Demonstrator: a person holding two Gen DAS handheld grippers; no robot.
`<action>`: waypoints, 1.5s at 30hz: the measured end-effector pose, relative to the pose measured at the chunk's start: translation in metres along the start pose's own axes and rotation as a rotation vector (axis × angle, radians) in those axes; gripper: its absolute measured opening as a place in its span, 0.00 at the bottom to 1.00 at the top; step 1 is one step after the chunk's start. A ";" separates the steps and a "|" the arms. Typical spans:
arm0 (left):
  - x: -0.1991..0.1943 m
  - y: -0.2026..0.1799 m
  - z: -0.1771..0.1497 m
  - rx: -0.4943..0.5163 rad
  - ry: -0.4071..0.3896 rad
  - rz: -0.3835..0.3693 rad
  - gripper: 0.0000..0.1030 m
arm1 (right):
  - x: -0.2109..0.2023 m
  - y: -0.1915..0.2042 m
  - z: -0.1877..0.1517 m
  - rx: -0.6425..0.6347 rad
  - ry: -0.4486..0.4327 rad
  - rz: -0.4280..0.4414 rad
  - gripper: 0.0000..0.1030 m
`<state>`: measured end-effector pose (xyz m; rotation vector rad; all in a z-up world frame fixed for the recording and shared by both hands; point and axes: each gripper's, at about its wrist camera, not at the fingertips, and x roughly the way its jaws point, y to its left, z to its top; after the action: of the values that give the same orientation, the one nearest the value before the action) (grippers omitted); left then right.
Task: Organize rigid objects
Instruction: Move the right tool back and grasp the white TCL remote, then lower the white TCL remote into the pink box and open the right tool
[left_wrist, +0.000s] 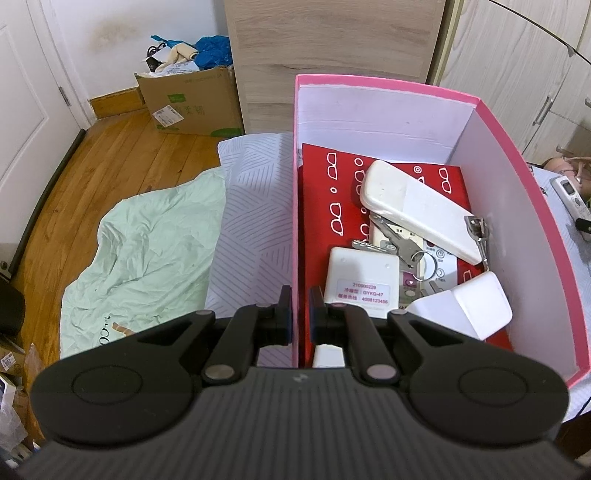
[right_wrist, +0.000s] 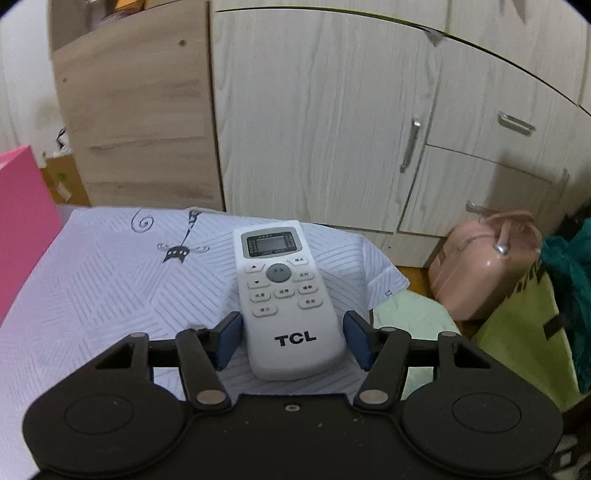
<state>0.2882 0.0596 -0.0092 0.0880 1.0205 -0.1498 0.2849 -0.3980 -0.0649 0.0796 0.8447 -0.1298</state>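
The left gripper (left_wrist: 298, 310) is closed onto the left wall of the pink box (left_wrist: 517, 155), near its front corner; one finger is seen outside the wall, the other inside, and the wall is pinched between the pads. The box stands on a pale striped bedcover (left_wrist: 251, 206).

Inside the box, a red card with white spectacle drawings (left_wrist: 325, 192) is laid flat on the bottom. A long white case (left_wrist: 417, 210) is lying across it at a slant. A bunch of keys (left_wrist: 395, 247) is found beneath the case's near end, over a remote face with buttons (left_wrist: 436, 266). A small white square unit bearing a printed label (left_wrist: 362, 277) is placed at the front, just beyond the inner finger. A white wedge-shaped piece (left_wrist: 469, 306) is leaning at the front right. A metal clip (left_wrist: 478, 229) is seen at the case's right end, against the right wall.

The right gripper (right_wrist: 293, 339) is held open, its blue pads standing on either side of the lower end of a white TCL remote (right_wrist: 284, 295). A narrow gap is visible at each pad; no contact is established. The remote lies face up on the bedcover, outside the box, screen end pointing away toward the cupboard doors (right_wrist: 332, 129). A pink case (right_wrist: 484, 266) is noted to the right, off the bed.
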 end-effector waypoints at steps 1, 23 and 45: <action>0.000 0.000 0.000 0.002 0.000 -0.001 0.07 | -0.001 0.001 0.001 0.024 0.011 0.006 0.63; 0.000 0.001 0.000 0.006 -0.002 -0.003 0.07 | 0.004 0.038 -0.007 -0.041 0.058 0.063 0.81; -0.002 0.003 -0.001 0.020 -0.009 -0.009 0.07 | -0.100 0.063 0.027 0.069 -0.088 0.192 0.59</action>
<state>0.2865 0.0625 -0.0077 0.1004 1.0110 -0.1688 0.2482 -0.3302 0.0290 0.2176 0.7408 0.0177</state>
